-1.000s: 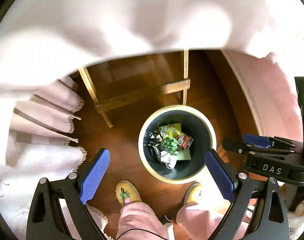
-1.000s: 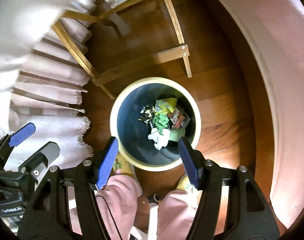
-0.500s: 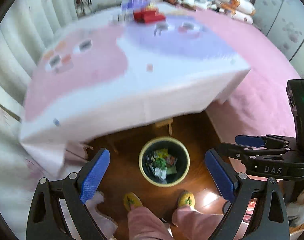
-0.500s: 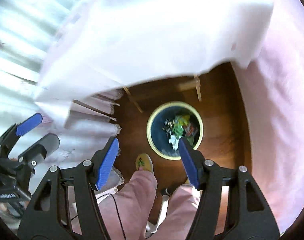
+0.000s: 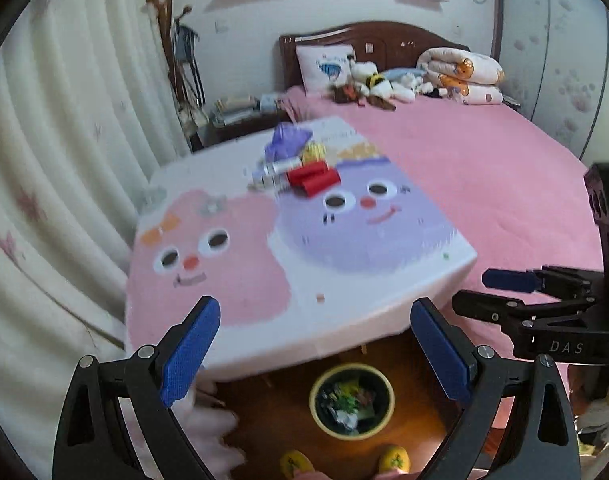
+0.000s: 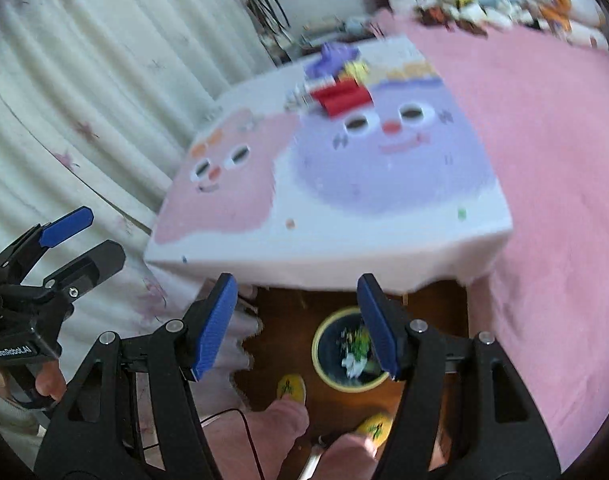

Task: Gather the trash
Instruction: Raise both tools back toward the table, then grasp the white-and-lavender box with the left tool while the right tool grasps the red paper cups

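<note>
A pile of trash lies at the far side of the table: a purple wrapper (image 5: 286,142), a red packet (image 5: 314,179) and a yellow piece (image 5: 313,153); it also shows in the right wrist view (image 6: 342,94). A round bin (image 5: 351,400) with a cream rim stands on the floor below the table's near edge, part full of wrappers; the right wrist view shows it too (image 6: 346,350). My left gripper (image 5: 316,354) is open and empty, held above the near table edge. My right gripper (image 6: 298,326) is open and empty, also near that edge.
The table (image 5: 264,280) has a cloth with pink and purple cartoon faces. A pink bed (image 5: 484,168) lies to the right with toys and bedding at its head. White curtains (image 5: 64,160) hang at the left. The person's yellow slippers (image 6: 290,388) stand by the bin.
Both grippers have risen and tilted up from looking straight down into the bin to looking across the table top. Both stayed open and empty.
</note>
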Demonstrator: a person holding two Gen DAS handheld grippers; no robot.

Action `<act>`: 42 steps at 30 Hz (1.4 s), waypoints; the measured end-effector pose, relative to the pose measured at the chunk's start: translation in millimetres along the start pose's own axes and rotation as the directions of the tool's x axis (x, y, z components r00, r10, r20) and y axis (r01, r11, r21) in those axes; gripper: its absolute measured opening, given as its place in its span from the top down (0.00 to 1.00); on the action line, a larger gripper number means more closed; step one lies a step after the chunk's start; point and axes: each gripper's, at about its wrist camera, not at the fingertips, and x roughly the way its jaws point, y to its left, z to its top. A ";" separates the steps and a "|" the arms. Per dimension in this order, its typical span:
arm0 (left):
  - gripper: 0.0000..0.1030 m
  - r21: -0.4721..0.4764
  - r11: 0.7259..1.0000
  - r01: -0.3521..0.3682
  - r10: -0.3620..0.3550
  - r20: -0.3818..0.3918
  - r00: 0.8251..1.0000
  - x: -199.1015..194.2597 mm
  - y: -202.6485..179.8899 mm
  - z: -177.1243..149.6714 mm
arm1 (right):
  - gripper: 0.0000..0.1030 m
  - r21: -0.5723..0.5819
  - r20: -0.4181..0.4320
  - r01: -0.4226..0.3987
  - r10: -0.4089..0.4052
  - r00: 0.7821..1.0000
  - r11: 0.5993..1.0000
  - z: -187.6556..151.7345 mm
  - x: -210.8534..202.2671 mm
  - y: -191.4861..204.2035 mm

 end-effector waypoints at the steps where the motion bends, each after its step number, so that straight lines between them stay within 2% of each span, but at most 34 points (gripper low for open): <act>1: 0.06 0.019 1.000 -0.007 0.007 0.009 1.000 -3.1 -1.4 10.7 | 0.42 -0.009 0.016 -0.002 0.002 1.000 1.000 10.5 -4.7 1.8; 6: 0.06 0.102 0.993 -0.055 0.050 0.051 0.997 -4.5 -1.0 59.6 | 0.42 -0.005 0.070 -0.013 0.013 0.997 1.000 59.3 -11.0 7.3; 10: 0.06 0.117 0.991 -0.067 0.061 0.056 0.997 14.5 19.3 101.7 | 0.40 0.017 0.094 0.005 -0.007 0.996 1.000 105.6 0.4 6.3; 15: 0.06 0.070 0.996 -0.051 0.053 -0.017 0.998 86.4 77.4 159.3 | 0.39 0.058 0.087 0.042 -0.047 0.995 0.997 154.5 40.7 4.6; 18: 0.06 0.118 0.992 -0.038 0.042 -0.029 0.999 138.4 109.9 194.8 | 0.39 0.127 0.066 0.075 -0.084 0.994 0.989 189.4 83.7 -0.1; 21: 0.06 0.182 0.983 0.023 -0.008 -0.081 0.997 199.7 138.8 227.3 | 0.39 0.213 0.038 0.103 -0.113 0.993 0.972 210.7 124.4 -6.4; 23: 0.06 0.228 0.971 0.069 -0.043 -0.121 0.992 239.7 150.6 240.7 | 0.38 0.295 0.007 0.121 -0.129 0.992 0.948 224.0 158.8 -13.4; 25: 0.06 0.300 0.947 0.111 -0.065 -0.157 0.985 289.5 161.4 256.9 | 0.33 0.376 -0.022 0.138 -0.140 0.990 0.916 234.7 194.7 -21.5; 28: 0.09 0.375 0.914 0.157 -0.089 -0.192 0.977 345.4 166.5 264.5 | 0.31 0.471 -0.059 0.169 -0.160 0.985 0.866 247.6 247.4 -35.4; 31: 0.10 0.411 0.884 0.224 -0.125 -0.255 0.959 398.2 169.4 262.9 | 0.28 0.544 -0.100 0.200 -0.174 0.980 0.815 253.6 291.0 -49.5; 34: 0.10 0.419 0.869 0.263 -0.144 -0.295 0.945 433.4 164.1 252.7 | 0.28 0.620 -0.138 0.232 -0.188 0.973 0.750 257.6 331.8 -66.6; 38: 0.10 0.421 0.856 0.301 -0.164 -0.331 0.929 465.8 161.3 247.3 | 0.28 0.692 -0.169 0.268 -0.210 0.963 0.670 254.2 359.8 -87.5; 42: 0.10 0.413 0.847 0.336 -0.185 -0.363 0.913 492.6 157.3 244.3 | 0.28 0.724 -0.210 0.303 -0.221 0.952 0.619 252.0 381.5 -99.1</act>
